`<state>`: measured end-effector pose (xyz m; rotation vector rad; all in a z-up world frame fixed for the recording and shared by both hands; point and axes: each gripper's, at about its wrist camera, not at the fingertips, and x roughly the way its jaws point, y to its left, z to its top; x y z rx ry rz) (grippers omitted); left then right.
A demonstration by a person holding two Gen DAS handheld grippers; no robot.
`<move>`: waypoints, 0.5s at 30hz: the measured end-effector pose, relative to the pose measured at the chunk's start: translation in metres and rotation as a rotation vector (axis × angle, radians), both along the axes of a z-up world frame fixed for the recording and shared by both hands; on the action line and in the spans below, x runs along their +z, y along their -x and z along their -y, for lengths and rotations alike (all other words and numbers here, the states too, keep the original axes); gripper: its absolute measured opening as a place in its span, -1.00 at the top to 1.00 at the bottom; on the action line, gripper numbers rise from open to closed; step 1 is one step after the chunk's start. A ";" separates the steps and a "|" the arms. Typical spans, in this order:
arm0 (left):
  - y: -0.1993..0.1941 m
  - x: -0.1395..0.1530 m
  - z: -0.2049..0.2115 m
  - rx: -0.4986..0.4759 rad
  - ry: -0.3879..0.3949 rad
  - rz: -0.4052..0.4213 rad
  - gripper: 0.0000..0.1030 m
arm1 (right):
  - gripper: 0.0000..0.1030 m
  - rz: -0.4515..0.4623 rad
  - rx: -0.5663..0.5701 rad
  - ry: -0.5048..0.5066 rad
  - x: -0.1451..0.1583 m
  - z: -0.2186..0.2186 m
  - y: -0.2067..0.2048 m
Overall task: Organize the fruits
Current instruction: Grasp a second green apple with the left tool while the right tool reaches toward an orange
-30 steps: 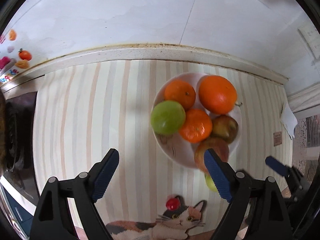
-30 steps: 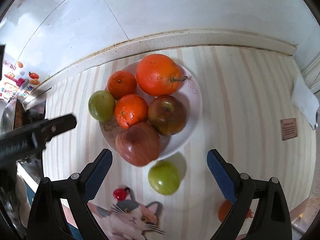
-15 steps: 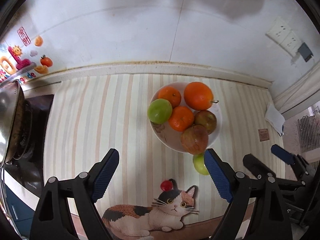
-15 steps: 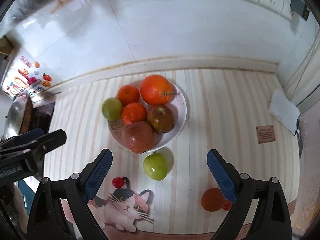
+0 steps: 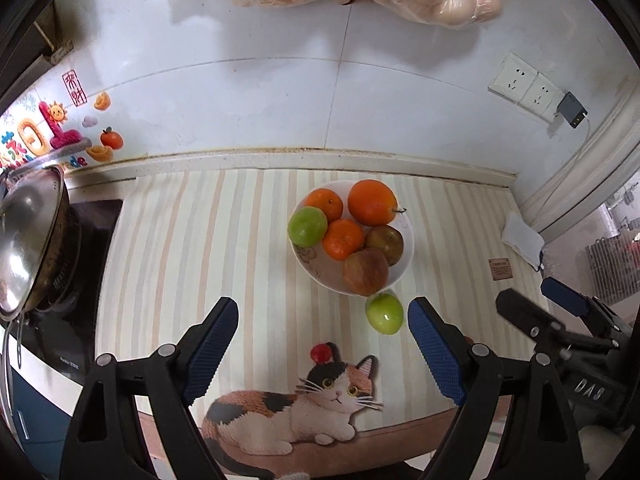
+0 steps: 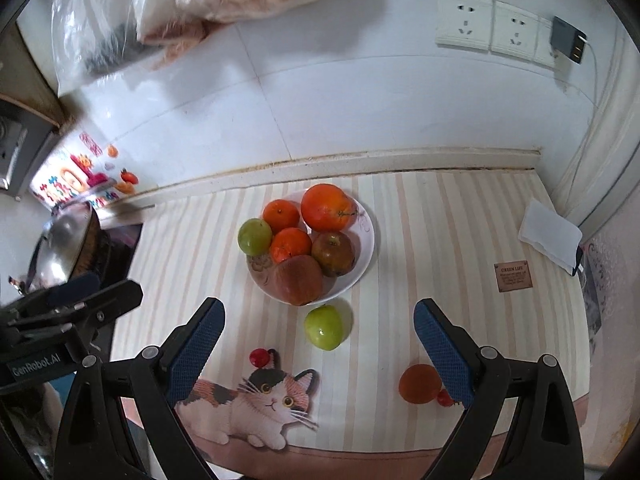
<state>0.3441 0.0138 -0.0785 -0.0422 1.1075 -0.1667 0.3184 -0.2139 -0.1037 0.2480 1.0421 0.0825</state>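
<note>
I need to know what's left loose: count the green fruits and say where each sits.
2. One green fruit sits on the left edge of the white plate; the other lies loose on the striped mat just in front of the plate. More could be hidden under the pile.

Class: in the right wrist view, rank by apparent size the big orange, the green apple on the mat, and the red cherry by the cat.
1. Big orange, though farther from the camera.
2. Green apple, clearly smaller.
3. Cherry, smallest by far.
</note>
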 end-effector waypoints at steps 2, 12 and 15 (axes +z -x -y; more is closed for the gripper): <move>0.002 -0.003 0.001 0.004 0.002 -0.008 -0.69 | -0.89 -0.013 -0.025 -0.029 -0.005 0.014 0.003; -0.021 -0.096 0.041 -0.003 -0.018 -0.226 -0.69 | -0.43 -0.251 -0.159 -0.065 -0.116 0.086 0.015; -0.033 -0.133 0.061 -0.021 0.017 -0.329 -0.69 | -0.43 -0.323 -0.197 -0.104 -0.155 0.100 0.021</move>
